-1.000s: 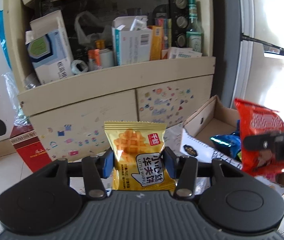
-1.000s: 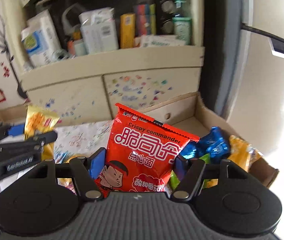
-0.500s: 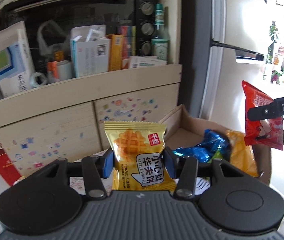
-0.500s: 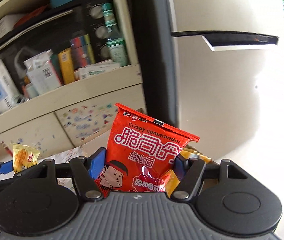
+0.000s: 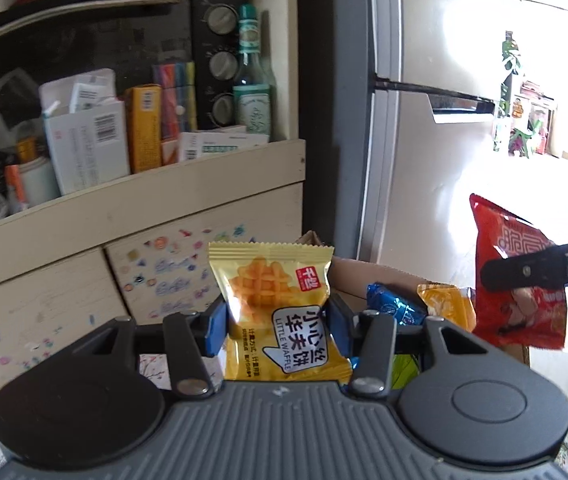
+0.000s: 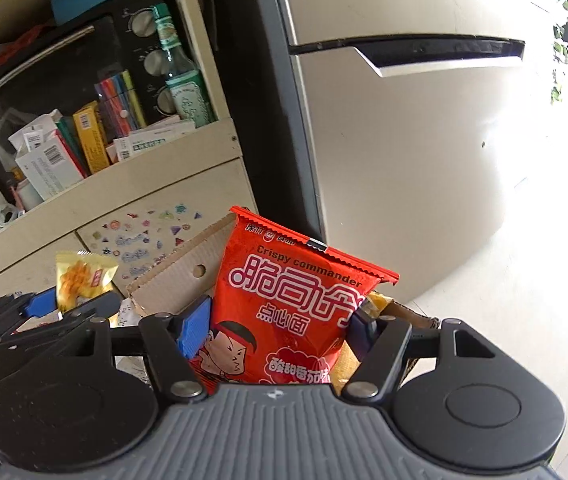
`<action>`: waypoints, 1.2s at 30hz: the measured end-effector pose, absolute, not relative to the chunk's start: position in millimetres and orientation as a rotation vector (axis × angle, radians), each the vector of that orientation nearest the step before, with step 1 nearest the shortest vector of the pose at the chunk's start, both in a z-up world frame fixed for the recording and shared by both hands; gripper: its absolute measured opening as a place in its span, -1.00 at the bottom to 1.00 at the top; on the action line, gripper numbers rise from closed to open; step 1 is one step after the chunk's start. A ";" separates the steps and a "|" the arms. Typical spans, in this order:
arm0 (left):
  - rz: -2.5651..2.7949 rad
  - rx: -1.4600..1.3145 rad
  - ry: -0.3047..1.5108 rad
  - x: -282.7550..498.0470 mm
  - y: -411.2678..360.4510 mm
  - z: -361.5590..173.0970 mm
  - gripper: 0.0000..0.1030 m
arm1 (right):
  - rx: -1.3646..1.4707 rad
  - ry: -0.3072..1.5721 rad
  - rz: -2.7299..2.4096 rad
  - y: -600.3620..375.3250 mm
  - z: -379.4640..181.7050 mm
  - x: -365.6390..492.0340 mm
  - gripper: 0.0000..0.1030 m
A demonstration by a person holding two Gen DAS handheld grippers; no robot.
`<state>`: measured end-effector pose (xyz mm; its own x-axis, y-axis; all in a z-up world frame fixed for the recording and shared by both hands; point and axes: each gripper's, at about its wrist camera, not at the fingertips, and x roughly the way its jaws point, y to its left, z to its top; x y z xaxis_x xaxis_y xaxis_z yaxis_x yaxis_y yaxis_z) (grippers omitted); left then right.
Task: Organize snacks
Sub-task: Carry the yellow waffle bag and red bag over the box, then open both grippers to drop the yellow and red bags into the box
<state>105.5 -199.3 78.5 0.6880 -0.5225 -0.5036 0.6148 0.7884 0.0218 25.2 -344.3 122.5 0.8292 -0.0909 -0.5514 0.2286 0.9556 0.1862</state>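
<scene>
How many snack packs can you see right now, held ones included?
4. Yellow waffle pack in the left gripper, red noodle pack in the right gripper, blue pack and orange pack in the cardboard box. More may be hidden.

A cream shelf unit (image 5: 136,200) crammed with boxes holds a black toaster oven (image 5: 96,32); a pale fridge (image 6: 404,140) stands beside it, washed in bright daylight.

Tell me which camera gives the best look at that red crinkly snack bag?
The right wrist view: the red crinkly plastic snack bag faces the lens, printed front readable, pinched in the right claw. The left wrist view shows the bag only at the frame's edge, partly crossed by a claw finger.
</scene>
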 end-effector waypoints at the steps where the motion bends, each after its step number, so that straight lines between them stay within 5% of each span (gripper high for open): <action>1: -0.644 0.197 0.504 108.3 -203.2 76.7 -0.03 | 0.252 0.573 -0.176 -344.6 121.5 26.4 0.44; 7: -0.679 0.169 0.548 132.1 -226.9 66.6 0.06 | 0.292 0.600 -0.227 -350.0 111.2 38.2 0.44; 9: -0.672 0.164 0.571 136.2 -233.5 65.6 0.51 | 0.340 0.612 -0.241 -353.8 107.4 41.7 0.49; 15: -0.666 0.198 0.552 125.9 -230.6 78.0 0.82 | 0.395 0.614 -0.242 -353.4 105.9 41.9 0.63; 36: -0.469 0.303 0.732 116.2 -145.4 59.5 0.85 | 0.222 0.654 -0.093 -293.9 102.8 54.1 0.75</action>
